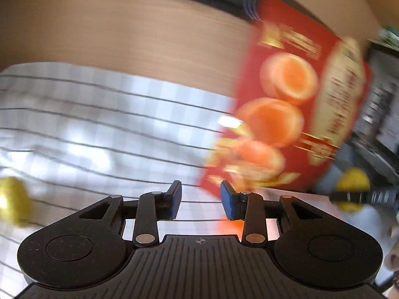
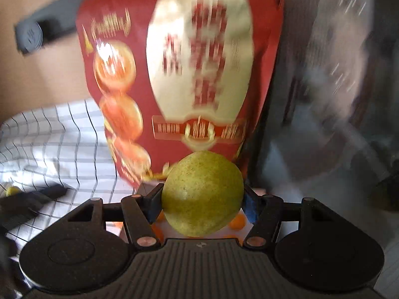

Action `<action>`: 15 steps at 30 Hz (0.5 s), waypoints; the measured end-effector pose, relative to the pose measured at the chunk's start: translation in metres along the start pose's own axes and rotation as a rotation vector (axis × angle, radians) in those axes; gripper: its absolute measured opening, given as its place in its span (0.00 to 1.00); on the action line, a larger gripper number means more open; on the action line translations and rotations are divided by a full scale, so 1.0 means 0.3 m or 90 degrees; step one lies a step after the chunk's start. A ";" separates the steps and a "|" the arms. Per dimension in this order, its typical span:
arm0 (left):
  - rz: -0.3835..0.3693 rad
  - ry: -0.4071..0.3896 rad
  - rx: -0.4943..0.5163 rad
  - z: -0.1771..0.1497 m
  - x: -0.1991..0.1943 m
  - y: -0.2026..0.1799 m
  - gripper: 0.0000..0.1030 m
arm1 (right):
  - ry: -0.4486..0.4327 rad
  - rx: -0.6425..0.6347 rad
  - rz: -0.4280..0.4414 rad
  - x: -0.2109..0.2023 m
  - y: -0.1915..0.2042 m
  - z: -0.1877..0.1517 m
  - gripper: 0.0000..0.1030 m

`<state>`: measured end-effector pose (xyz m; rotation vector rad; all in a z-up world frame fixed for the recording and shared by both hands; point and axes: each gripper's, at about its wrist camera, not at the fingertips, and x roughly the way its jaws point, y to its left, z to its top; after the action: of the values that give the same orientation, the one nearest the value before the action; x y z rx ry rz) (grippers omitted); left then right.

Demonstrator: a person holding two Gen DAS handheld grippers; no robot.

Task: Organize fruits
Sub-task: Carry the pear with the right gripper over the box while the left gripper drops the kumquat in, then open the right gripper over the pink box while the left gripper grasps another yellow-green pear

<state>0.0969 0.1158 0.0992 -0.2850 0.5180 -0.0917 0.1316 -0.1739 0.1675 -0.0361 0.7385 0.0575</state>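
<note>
Right gripper [image 2: 202,199] pinching a yellow-green pear [image 2: 202,194] between both fingers; fruit fills the gap at centre of the right wrist view, speckled skin sharp, everything behind it smeared by blur. Left gripper [image 1: 200,200] spread apart, blue pads [image 1: 228,200] facing each other with only cloth showing between them.

Largest item: checked tablecloth [image 1: 99,124], white with thin dark lines. It covers the left wrist view from 9 o'clock through centre, and the 8 to 9 o'clock area of the right wrist view.

Next: red snack bag [image 2: 179,74], upright, printed with round orange pastries and a pale oval label. In the right wrist view it stands at 12 o'clock, directly behind the pear. In the left wrist view it leans across 1 to 3 o'clock. Print unreadable.

Tan wall or board [image 1: 124,25] runs along 11 to 12 o'clock in the left view.

Smaller: in the left view, the pear appears again at 3 o'clock, clamped in dark fingers beside the bag's lower corner. A second yellow fruit [image 1: 15,201] sits on the cloth at 9 o'clock, too blurred to name. Orange fruit [image 2: 236,223] shows in patches beneath the held pear, at 6 o'clock below the right fingers, on a pale surface; count cannot be told.
</note>
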 end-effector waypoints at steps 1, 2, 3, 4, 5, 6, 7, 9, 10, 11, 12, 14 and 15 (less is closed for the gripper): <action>0.018 -0.006 -0.001 0.009 -0.012 0.051 0.37 | 0.015 -0.001 -0.005 0.039 0.010 -0.015 0.61; 0.043 -0.016 0.000 0.016 -0.028 0.107 0.37 | 0.032 -0.004 -0.013 0.085 0.021 -0.035 0.61; 0.063 -0.023 0.002 0.027 -0.050 0.155 0.37 | 0.045 -0.004 -0.017 0.121 0.030 -0.050 0.61; 0.089 -0.031 0.003 0.032 -0.069 0.209 0.37 | 0.059 -0.001 -0.020 0.156 0.036 -0.065 0.61; 0.108 -0.037 0.002 0.037 -0.085 0.260 0.37 | 0.075 0.008 -0.020 0.195 0.038 -0.081 0.61; 0.123 -0.040 -0.002 0.041 -0.103 0.317 0.37 | 0.089 0.019 -0.018 0.225 0.037 -0.092 0.61; 0.131 -0.040 -0.008 0.044 -0.120 0.365 0.37 | 0.100 0.028 -0.015 0.252 0.036 -0.101 0.61; 0.142 -0.036 -0.023 0.044 -0.148 0.455 0.37 | 0.094 0.036 -0.025 0.285 0.036 -0.120 0.61; 0.144 -0.031 -0.029 0.043 -0.154 0.488 0.37 | 0.091 0.027 -0.036 0.294 0.041 -0.123 0.61; 0.146 -0.026 -0.035 0.039 -0.169 0.527 0.37 | 0.089 0.020 -0.045 0.302 0.046 -0.125 0.61; 0.148 -0.020 -0.042 0.034 -0.178 0.563 0.37 | 0.091 0.016 -0.050 0.307 0.050 -0.127 0.61; 0.150 -0.012 -0.055 0.024 -0.183 0.600 0.37 | 0.095 0.002 -0.061 0.309 0.066 -0.129 0.62; 0.152 -0.010 -0.064 0.017 -0.185 0.617 0.37 | 0.089 -0.008 -0.068 0.301 0.079 -0.130 0.63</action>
<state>0.0543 0.3030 0.0760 -0.3205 0.5376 0.1684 0.1706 -0.1488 0.0775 -0.0919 0.8744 -0.0436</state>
